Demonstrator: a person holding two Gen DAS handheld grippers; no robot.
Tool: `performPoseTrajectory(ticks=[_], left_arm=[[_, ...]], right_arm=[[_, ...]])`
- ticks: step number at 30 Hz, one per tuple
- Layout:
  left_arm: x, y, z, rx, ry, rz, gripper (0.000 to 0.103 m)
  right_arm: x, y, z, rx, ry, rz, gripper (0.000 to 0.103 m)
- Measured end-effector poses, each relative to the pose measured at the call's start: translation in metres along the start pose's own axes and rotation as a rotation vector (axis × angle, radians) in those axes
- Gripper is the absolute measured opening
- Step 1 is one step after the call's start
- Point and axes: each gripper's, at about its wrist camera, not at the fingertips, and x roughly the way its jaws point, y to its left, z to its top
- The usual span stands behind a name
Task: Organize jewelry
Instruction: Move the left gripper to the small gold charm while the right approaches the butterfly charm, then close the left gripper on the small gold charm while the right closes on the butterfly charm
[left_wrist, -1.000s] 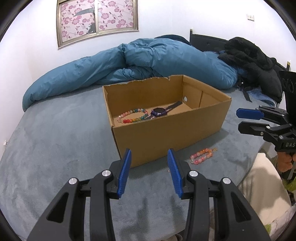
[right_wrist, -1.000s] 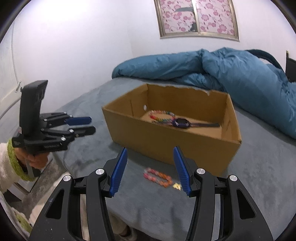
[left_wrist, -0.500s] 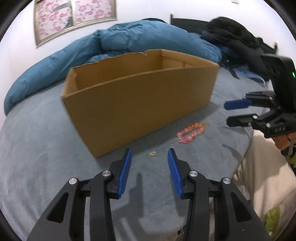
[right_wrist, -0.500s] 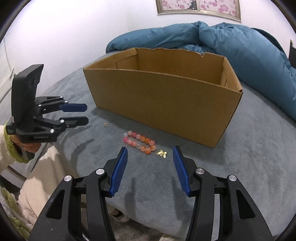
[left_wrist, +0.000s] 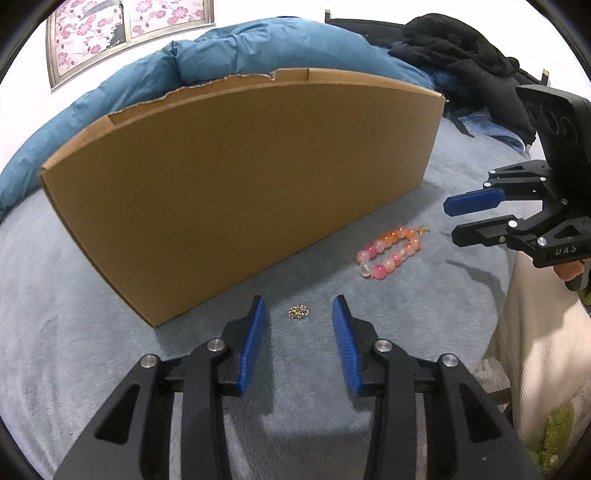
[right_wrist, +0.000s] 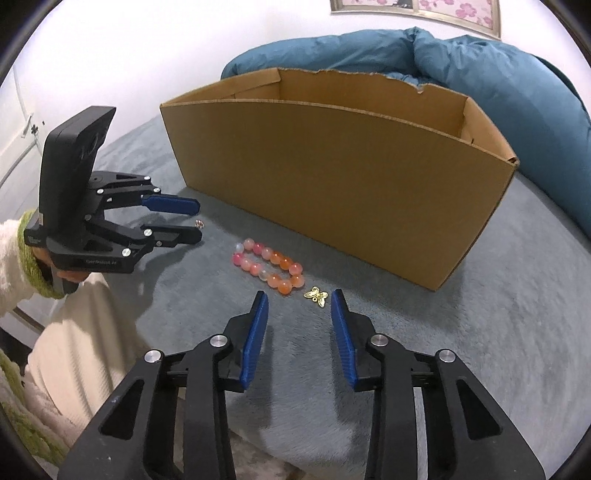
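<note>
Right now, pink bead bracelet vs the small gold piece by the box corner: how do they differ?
The bead bracelet is a large loop of pink and orange beads; the small gold piece is a tiny gold cluster. The small gold piece lies just ahead of the left gripper, whose jaws are closing; the bracelet lies off to its right. Both rest on the grey blanket outside the cardboard box.

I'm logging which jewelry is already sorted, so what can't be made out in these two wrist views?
- Inside of the brown cardboard box: left wrist view, hidden by its near wall; right wrist view shows only the inner walls, not the floor.
- Small gold clump between the left gripper pads: too small to identify.
- Tiny round piece: right wrist view, too small, partly behind the left gripper's fingers.
</note>
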Motion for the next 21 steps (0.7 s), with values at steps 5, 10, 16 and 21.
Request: performPoseTrajectory(ticks=[5, 10, 16, 21], left_arm=[[0.006, 0.003, 0.000, 0.007, 0.005, -0.005, 0.027], [0.009, 0.004, -0.002, 0.009, 0.001, -0.007, 0.019], [0.009, 0.006, -0.003, 0.013, 0.000, -0.013, 0.009], [0.011, 0.006, -0.001, 0.014, 0.005, -0.011, 0.007]], right_arm=[[0.009, -0.002, 0.001, -0.049, 0.034, 0.004, 0.030], [0.018, -0.004, 0.006, -0.083, 0.052, 0.007, 0.030], [0.024, -0.005, 0.008, -0.124, 0.067, 0.013, 0.030], [0.029, -0.008, 0.007, -0.147, 0.072, 0.032, 0.027]])
